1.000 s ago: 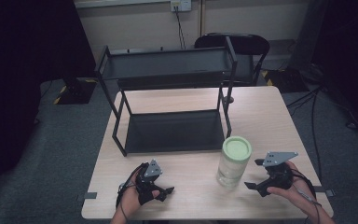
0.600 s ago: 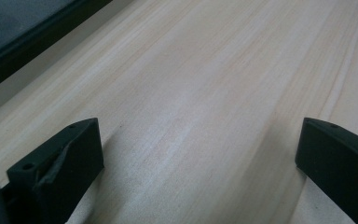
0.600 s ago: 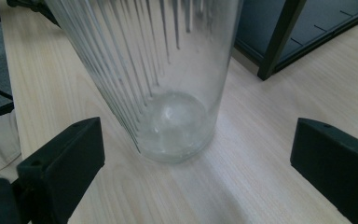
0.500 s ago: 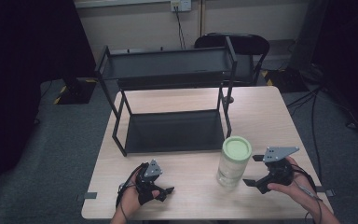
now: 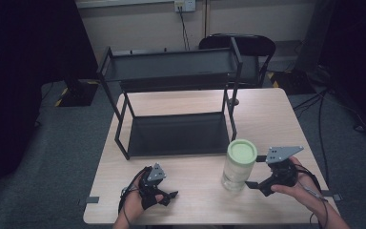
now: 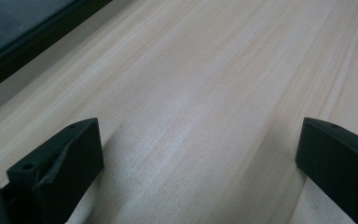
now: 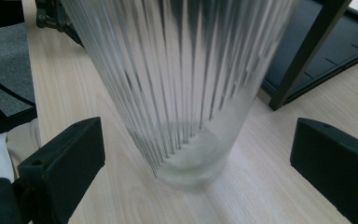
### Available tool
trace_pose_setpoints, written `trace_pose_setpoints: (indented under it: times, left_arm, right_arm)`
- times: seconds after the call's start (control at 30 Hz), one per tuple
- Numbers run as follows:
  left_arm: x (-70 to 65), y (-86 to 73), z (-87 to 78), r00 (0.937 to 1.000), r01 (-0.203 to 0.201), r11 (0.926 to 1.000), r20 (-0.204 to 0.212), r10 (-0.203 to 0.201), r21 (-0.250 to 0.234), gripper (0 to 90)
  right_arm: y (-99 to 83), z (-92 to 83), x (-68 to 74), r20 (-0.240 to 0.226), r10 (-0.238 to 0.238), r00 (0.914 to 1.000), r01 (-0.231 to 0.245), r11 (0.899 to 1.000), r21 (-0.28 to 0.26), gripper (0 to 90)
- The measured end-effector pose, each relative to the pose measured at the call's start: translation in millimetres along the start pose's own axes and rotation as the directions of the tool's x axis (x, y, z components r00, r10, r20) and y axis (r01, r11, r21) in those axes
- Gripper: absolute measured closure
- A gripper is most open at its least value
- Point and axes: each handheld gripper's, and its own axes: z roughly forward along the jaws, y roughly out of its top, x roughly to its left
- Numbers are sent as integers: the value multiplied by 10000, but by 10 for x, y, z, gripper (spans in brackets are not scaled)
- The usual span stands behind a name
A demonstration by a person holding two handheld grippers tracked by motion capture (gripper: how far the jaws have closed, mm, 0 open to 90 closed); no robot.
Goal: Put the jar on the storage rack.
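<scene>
While the left gripper (image 5: 167,196) idles wide open over bare table (image 5: 195,183), the ribbed glass jar (image 7: 182,88) stands upright directly ahead of the right gripper (image 7: 198,154), between its wide-spread jaws, untouched.

Spread fingers (image 6: 56,168) over bare table (image 6: 200,93)

A black two-tier shelf rack (image 5: 171,95) stands on the wooden table (image 5: 262,119), a chair (image 5: 248,45) behind it.
</scene>
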Motion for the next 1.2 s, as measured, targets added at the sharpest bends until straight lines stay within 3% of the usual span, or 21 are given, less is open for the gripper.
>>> trace_pose_setpoints:
  times: [0.4,1.2]
  left_arm:
    - [0,0,0,10000,3,10000,-2,-3,5,1]
    - [0,0,0,10000,1,10000,-1,-1,1,1]
  right_arm:
    - [183,-15,45,-327,-159,9993,146,9991,-406,22]
    - [367,91,27,-620,239,9978,-310,9928,-1160,49]
